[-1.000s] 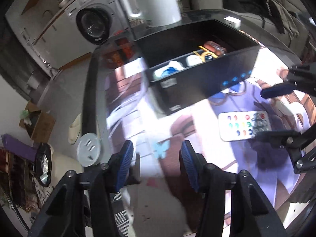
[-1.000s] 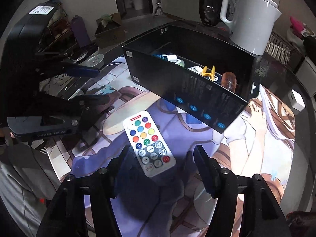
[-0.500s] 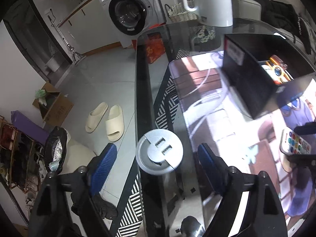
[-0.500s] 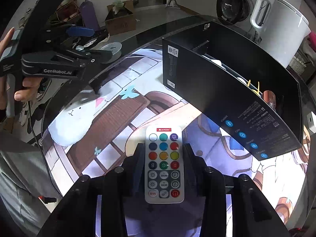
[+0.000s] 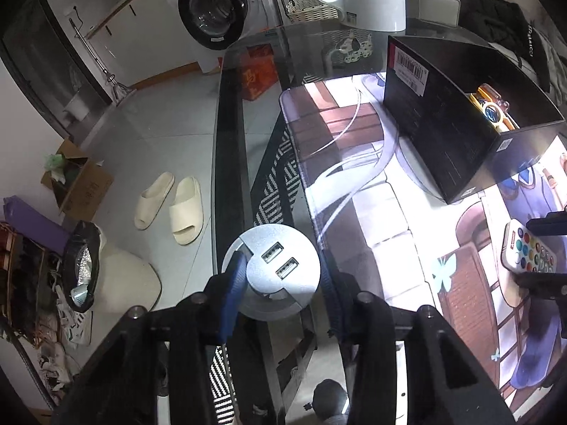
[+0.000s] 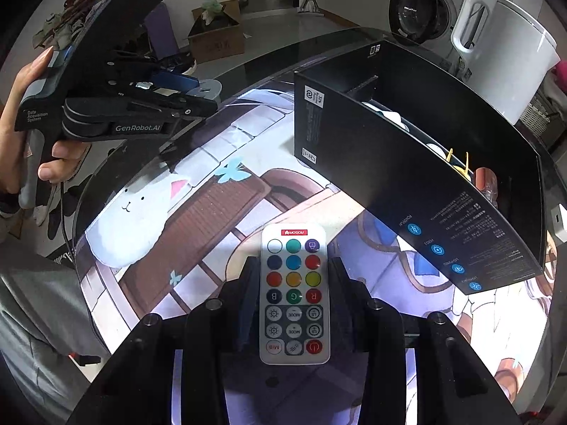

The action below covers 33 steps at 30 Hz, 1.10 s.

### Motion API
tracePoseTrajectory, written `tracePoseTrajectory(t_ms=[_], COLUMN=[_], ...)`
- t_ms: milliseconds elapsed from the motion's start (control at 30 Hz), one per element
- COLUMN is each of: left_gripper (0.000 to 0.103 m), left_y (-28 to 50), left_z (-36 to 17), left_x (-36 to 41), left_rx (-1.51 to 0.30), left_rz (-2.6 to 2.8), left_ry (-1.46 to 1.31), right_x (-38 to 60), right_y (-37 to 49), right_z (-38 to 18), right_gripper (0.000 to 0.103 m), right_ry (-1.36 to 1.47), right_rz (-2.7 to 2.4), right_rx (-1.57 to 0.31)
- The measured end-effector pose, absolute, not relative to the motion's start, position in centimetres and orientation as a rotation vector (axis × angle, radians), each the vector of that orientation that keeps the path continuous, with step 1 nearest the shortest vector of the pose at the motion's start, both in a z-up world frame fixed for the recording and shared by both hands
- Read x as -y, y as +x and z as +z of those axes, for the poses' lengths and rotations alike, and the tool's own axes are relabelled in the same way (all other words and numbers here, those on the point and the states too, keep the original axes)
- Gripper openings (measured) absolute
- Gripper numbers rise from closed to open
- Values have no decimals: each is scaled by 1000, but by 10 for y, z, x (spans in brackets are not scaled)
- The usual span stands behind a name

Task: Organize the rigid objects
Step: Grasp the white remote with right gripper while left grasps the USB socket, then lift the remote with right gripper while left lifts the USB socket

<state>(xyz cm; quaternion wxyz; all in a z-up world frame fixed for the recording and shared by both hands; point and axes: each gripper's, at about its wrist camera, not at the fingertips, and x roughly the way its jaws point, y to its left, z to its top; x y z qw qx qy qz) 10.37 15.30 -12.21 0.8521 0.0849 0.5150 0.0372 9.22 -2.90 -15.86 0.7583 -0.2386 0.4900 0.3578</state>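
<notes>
A glass table [image 5: 226, 163] carries one printed desk mat [image 6: 219, 212], and on the mat stands one long black box [image 6: 418, 184], open at the top, with several small things already in it; their number cannot be told from here. One white electric kettle [image 6: 510, 56] stands behind the box.

The step in hand looks like the pickup of two things at once, both probably bound for the box. The right gripper [image 6: 292, 304] has its fingers narrow and pressed on the long sides of one white remote control [image 6: 294, 297], which lies flat on the mat, just in front of the box and apart from it. The left gripper [image 5: 280, 283], held by a hand [image 6: 21, 113], straddles one round silver USB socket puck [image 5: 272, 271] with two ports, set at the table's edge beside the mat. Its jaws are closing, the puck between them; the blue pad on one side seems to touch its rim, the other side is hard to read.

The next move calls for a straight lift of the remote without tilting it, then a carry over the box wall to a free spot. The puck may be fixed into the glass; if so, it will not come away.
</notes>
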Motion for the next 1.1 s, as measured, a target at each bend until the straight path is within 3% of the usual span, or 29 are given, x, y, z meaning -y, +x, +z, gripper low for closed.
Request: tracePoseTrajectory(t_ms=[233,533,967,1100], left_gripper=[40,40,41,46], left_y=[81,70,90,90], left_z=[-100,-84,-105,-108], left_x=[-127,-29,23,22], left_rx=[-1059,-1046,-1097,-1106], left_rz=[71,-91,-135,-129], left_ry=[215,249,292,293], right_x=[49,88,141,137], right_y=[96,114,127,122], right_z=[-156,-154,-152,-152], right_gripper=[40,40,40,45], right_ry=[-513,-454,-400,-427], right_rz=[736,625,566,572], right_rx=[-1080,-1096,-1097,-1098])
